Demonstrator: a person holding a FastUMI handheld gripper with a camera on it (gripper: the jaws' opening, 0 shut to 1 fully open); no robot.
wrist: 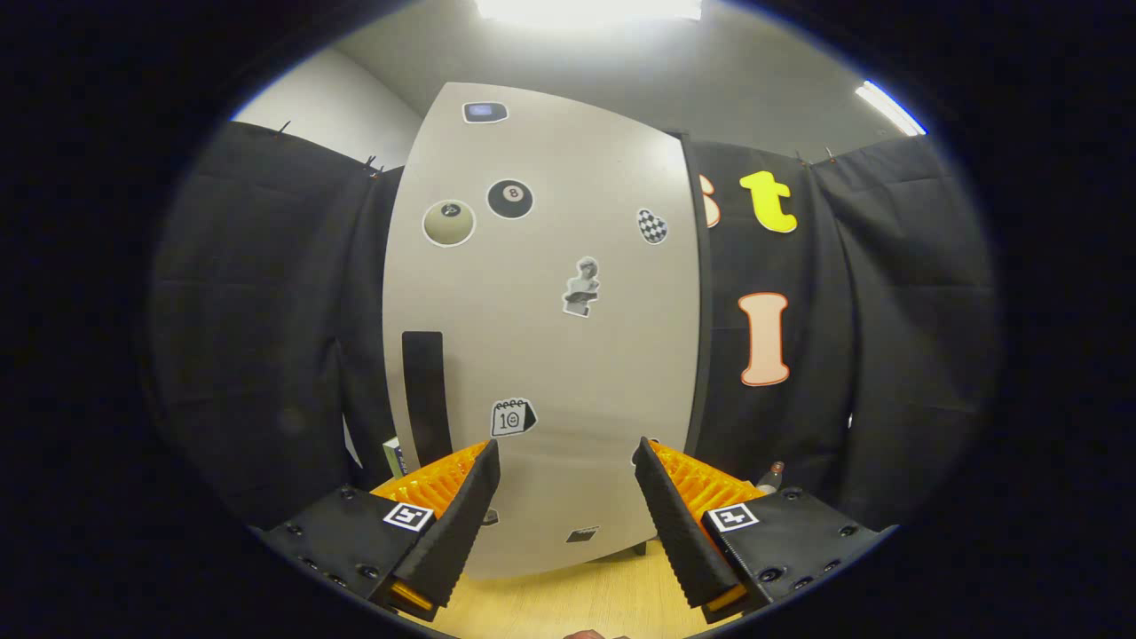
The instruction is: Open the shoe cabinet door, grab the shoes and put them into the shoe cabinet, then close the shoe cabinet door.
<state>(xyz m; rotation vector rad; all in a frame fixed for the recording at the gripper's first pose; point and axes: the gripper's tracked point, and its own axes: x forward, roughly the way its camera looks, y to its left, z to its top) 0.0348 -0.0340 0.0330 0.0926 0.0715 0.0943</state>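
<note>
Facing the gripper squarely is the shoe cabinet door, a pale, flat panel standing upright on a light wooden floor. The door lies dead ahead at twelve o'clock, beyond the fingertips, with a clear gap between it and them. Gripper fingers are spread wide apart and hold nothing; the bare lower part of the door shows between them.

A dark vertical handle strip sits on the door at about eleven o'clock from the left finger, just above its tip. Stickers are scattered over the panel: a calendar sticker just ahead of the left finger, a bust figure near mid-panel, a black eight-ball and a pale ball higher up at eleven o'clock, a checkered one at one o'clock.

Black cloth walls flank the cabinet on both sides. A small bottle stands low at three o'clock, just beyond the right finger. Door appears closed.
</note>
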